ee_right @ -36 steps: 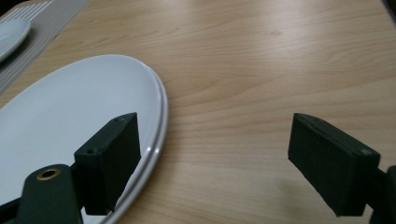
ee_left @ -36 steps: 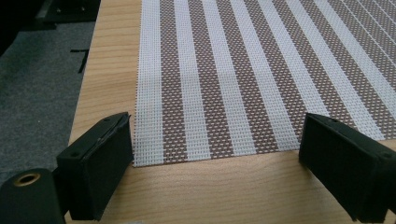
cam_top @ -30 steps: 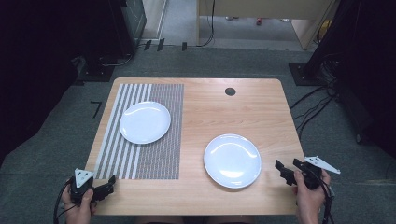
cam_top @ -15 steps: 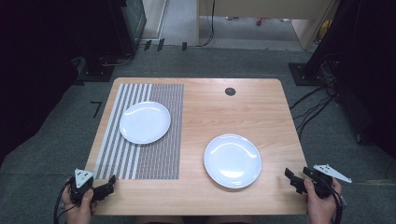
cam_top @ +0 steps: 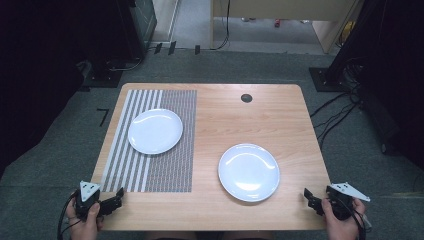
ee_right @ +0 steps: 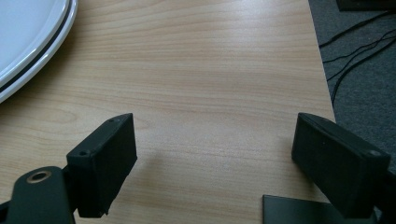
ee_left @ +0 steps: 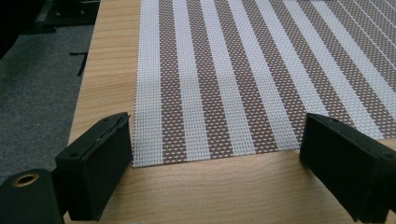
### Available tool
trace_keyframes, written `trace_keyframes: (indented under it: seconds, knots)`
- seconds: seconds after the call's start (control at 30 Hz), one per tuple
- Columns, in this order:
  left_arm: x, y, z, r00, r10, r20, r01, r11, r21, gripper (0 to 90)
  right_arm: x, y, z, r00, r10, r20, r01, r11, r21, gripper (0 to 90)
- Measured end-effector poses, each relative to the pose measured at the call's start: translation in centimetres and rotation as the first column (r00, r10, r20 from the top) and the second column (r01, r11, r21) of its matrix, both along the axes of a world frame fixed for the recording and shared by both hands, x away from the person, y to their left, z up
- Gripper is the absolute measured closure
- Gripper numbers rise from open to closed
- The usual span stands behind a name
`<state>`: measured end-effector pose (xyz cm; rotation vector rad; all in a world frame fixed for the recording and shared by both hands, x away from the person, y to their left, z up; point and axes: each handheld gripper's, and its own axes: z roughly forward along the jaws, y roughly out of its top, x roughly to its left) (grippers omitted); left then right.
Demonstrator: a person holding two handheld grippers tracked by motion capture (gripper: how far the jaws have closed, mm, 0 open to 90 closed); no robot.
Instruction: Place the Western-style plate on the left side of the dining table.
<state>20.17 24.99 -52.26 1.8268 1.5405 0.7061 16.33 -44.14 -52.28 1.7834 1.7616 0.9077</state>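
pale wood made up the surface [cam_top: 225, 115], which took the middle of the high view. on its left half lay a woven placemat [cam_top: 155, 145], striped white and brown on its left part and finely meshed on its right. a white plate [cam_top: 155, 131] sat on the placemat, toward the upper part of it. a second white plate [cam_top: 249, 172] rested on the bare wood right of centre, lower in the frame and well apart from the first. a small dark round hole [cam_top: 246, 98] showed near the far edge of the surface.

at the lower left corner of the high view the left gripper [cam_top: 116, 197] was held in a hand [cam_top: 85, 225] at the near edge, just below the placemat's near left corner. in the left gripper view its jaws stood spread wide with nothing between them, the striped near edge of the placemat [ee_left: 233, 93] lying just beyond them on the wood.

at the lower right of the high view the right gripper [cam_top: 311, 199] was held in the other hand [cam_top: 342, 225] at the near right corner, near the second plate but apart from it. its jaws had just been opening a little further and stood spread, empty, over bare wood. in the right gripper view the rim of the second plate [ee_right: 28, 42] showed at the upper left, and grey carpet with cables [ee_right: 359, 42] at the upper right.
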Motion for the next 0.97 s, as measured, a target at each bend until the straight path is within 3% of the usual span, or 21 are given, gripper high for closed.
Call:
trace_keyframes:
  seconds: [0.13,0.23,0.37,0.47,0.97]
  knots:
    - [0.0,0.0,0.0,1.0000,-0.001,-0.001,0.001,1.0000,0.000,9.0,-0.2,0.5,-0.3,0.9997,-0.016,0.019,0.017,0.9993,-0.034,13.3]
    - [0.0,0.0,0.0,1.0000,-0.002,-0.001,0.002,1.0000,0.001,9.0,-0.3,1.1,-0.6,0.9993,-0.014,0.036,0.017,0.9952,-0.096,11.1]
    - [0.0,0.0,0.0,1.0000,-0.003,-0.001,0.003,1.0000,0.000,8.9,-0.3,1.7,-1.2,0.9963,-0.047,0.072,0.054,0.9942,-0.093,4.4]
    - [0.0,0.0,0.0,1.0000,-0.004,-0.001,0.004,1.0000,0.000,8.7,-0.3,2.0,-1.3,0.9945,-0.073,0.075,0.080,0.9925,-0.092,0.7]
    - [0.0,0.0,0.0,1.0000,-0.008,-0.001,0.008,1.0000,0.000,8.6,-0.3,2.0,-1.4,0.9940,-0.077,0.078,0.084,0.9921,-0.093,0.3]
